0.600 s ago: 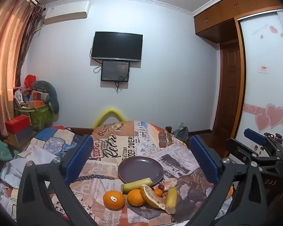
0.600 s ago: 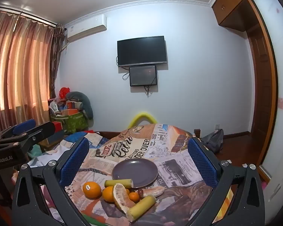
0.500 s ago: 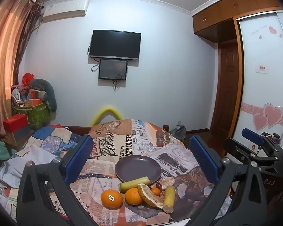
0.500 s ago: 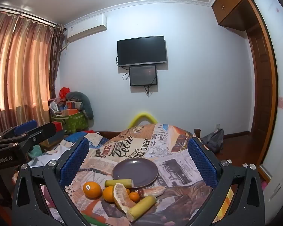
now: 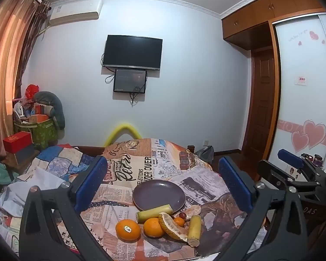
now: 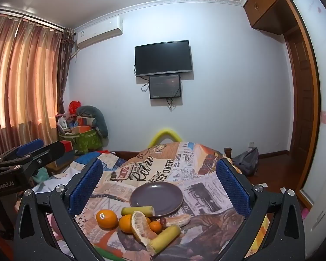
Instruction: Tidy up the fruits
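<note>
An empty dark purple plate [image 5: 159, 194] [image 6: 156, 198] sits mid-table on a newsprint cloth. In front of it lies a fruit pile: an orange with a sticker [image 5: 127, 229] [image 6: 106, 218], a second orange [image 5: 153, 227] [image 6: 125, 223], a peeled citrus segment [image 5: 171, 226] [image 6: 141, 226], a small tangerine [image 5: 179, 221] [image 6: 155, 226], two yellow-green cane pieces [image 5: 153, 210] [image 5: 194, 230] [image 6: 139, 211] [image 6: 165, 238], and a dark grape [image 5: 182, 214]. My left gripper [image 5: 163, 182] and right gripper [image 6: 158, 182] are both open, empty, held above and short of the fruit.
The table [image 5: 141, 163] is draped in cloth that falls off at its far edge. A yellow chair back [image 5: 123, 131] stands behind it. Boxes and a green bag [image 5: 43, 132] are piled at the left wall. A wardrobe [image 5: 304, 108] is on the right.
The left gripper's view has shifted slightly, so the plate and fruit sit a little lower-left. The right gripper has barely moved. Both stay open.
</note>
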Available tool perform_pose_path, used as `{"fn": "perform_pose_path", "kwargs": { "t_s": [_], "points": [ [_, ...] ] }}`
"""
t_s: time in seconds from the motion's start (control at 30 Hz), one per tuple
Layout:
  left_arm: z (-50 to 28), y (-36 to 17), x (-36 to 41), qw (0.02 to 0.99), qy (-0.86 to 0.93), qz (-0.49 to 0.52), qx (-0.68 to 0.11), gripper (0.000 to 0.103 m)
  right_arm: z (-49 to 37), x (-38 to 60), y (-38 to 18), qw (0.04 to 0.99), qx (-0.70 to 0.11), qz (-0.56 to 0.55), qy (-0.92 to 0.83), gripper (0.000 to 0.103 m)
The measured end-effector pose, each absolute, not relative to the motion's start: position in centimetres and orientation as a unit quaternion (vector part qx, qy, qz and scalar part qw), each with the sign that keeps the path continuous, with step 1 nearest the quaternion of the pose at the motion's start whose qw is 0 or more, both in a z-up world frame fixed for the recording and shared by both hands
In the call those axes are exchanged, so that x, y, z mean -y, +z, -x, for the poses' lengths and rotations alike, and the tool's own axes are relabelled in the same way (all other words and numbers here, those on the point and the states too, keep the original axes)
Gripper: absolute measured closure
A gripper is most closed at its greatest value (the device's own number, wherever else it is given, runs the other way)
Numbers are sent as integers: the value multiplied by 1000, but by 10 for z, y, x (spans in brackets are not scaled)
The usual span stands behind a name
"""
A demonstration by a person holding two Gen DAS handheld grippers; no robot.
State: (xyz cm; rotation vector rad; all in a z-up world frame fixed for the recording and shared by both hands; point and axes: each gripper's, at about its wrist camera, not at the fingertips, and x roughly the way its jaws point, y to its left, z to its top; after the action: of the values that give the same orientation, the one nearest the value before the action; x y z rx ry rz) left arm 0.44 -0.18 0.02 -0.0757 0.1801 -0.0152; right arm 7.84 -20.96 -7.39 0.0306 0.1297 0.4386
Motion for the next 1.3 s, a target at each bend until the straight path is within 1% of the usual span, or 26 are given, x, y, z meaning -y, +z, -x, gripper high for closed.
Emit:
{"fn": "perform_pose_path", "kwargs": {
  "t_s": [1.3],
  "points": [
    [-6,-1,-1,995,-9,43,-88,0,-80,209,-75,974,-67,-15,217,0]
  ]
}}
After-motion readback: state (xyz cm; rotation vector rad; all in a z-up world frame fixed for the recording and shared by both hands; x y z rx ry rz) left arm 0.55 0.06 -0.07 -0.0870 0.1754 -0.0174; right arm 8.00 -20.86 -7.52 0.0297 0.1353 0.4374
